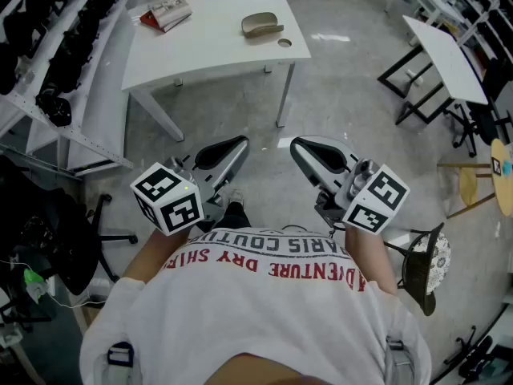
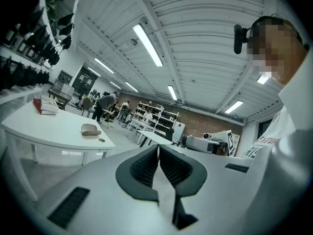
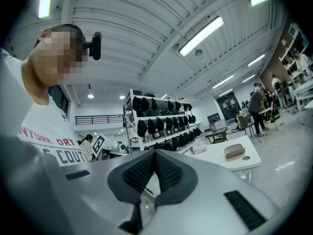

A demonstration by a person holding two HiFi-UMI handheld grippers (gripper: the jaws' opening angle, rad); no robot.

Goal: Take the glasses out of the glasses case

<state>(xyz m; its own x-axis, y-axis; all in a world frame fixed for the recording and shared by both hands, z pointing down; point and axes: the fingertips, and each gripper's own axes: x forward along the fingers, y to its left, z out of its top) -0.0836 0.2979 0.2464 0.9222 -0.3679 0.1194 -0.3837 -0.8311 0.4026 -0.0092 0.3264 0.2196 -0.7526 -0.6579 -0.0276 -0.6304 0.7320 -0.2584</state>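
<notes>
1. Tan glasses case point(image 1: 261, 25) sits on the white table point(image 1: 216, 46), looks shut, well away from both claws.
2. Left gripper point(image 1: 240, 144) and right gripper point(image 1: 296, 146) are pinched closed on nothing, held near the chest. I'd guess it's just a ready pose.

Glasses case point(image 1: 261, 25) on counter point(image 1: 216, 54), near its right edge; books point(image 1: 167, 10) at far left corner; shelving rack point(image 1: 68, 70) stands left of counter.

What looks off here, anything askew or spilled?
Nothing stands out. The glasses case lies flat, apparently closed, on the white table, books at its far corner. Left gripper and right gripper are shut, empty, short of the table.
</notes>
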